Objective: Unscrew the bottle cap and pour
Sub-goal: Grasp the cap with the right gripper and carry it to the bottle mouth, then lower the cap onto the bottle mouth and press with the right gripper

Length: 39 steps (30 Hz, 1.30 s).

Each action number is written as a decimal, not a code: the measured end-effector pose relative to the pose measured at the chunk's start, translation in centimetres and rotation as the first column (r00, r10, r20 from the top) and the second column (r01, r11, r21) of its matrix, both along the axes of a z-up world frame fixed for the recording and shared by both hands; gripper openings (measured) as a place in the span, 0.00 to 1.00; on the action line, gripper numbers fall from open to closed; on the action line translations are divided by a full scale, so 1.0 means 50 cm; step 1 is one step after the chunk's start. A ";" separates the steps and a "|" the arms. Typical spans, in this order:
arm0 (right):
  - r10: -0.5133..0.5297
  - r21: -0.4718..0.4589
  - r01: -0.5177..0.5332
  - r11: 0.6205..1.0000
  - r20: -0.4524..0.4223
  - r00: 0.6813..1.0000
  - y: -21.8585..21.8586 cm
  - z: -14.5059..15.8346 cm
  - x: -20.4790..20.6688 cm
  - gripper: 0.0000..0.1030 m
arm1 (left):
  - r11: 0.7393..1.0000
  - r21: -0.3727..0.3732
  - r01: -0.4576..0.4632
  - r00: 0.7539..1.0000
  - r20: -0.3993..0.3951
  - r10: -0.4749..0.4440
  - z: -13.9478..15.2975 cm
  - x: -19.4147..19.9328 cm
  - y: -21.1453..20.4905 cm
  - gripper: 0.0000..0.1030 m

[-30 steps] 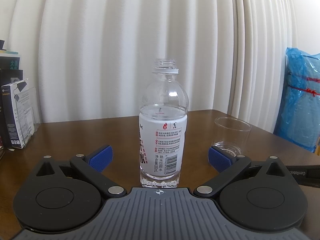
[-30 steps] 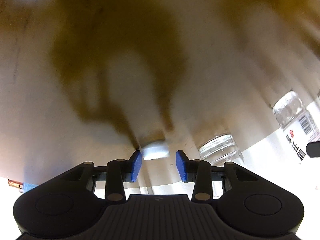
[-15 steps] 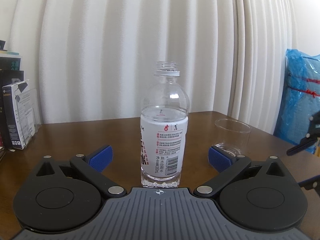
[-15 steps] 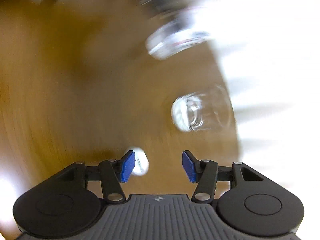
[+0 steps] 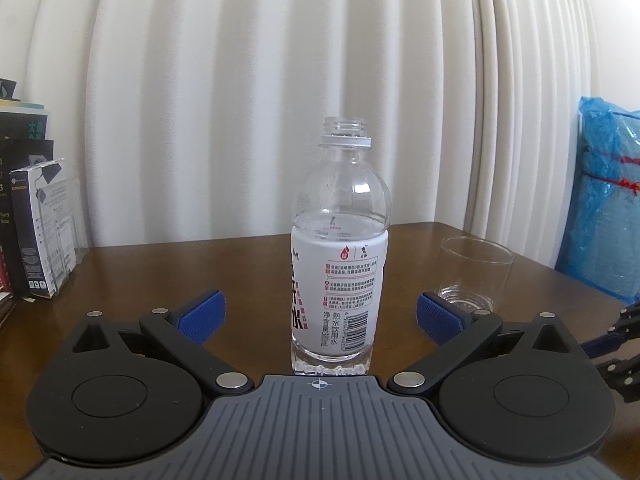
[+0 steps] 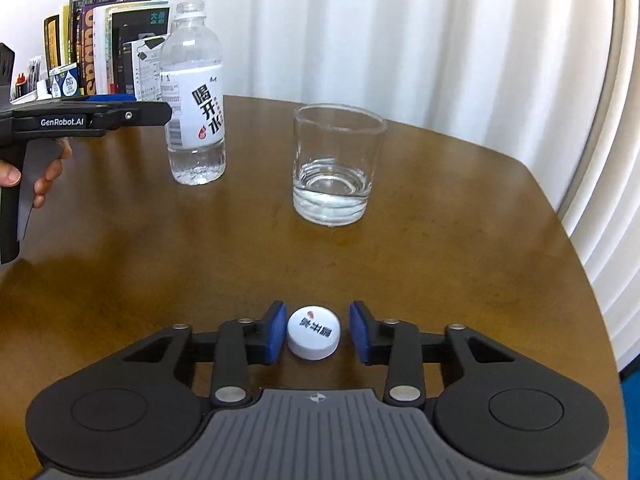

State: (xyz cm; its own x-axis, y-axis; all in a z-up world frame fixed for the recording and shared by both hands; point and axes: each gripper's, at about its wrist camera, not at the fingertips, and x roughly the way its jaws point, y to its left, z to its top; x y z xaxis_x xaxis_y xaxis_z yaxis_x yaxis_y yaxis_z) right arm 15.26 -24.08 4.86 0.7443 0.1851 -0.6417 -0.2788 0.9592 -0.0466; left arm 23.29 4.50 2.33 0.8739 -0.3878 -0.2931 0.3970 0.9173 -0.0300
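At the far left of the dark brown wooden table (image 6: 420, 240) stood a row of upright books and small cartons (image 6: 100, 36) against the white pleated curtain (image 5: 280, 80). The left gripper (image 5: 320, 314), a black two-finger tool with blue ribbed pads, was held level, its jaws spread wide on either side of the clear plastic water bottle (image 5: 339, 264) and touching neither side of it. That bottle, with a white printed label, stood upright and uncapped, water reaching about to the top of the label. To its right, well apart, stood the clear drinking glass (image 6: 335, 164) with a shallow layer of water in it. Nearer the table's front edge, the round white screw cap (image 6: 314, 333) lay flat, top up, between the blue pads of the right gripper (image 6: 318, 332); those jaws stood slightly apart, the left pad just beside the cap and the right pad clear of it. A blue plastic-wrapped bundle (image 5: 608, 200) leaned beyond the table's right side.
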 end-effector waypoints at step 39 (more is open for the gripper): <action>0.534 0.071 -0.555 0.829 0.197 0.822 0.182 0.314 0.311 0.31 | 0.999 0.044 0.008 0.999 0.044 -0.010 0.016 0.061 -0.060 1.00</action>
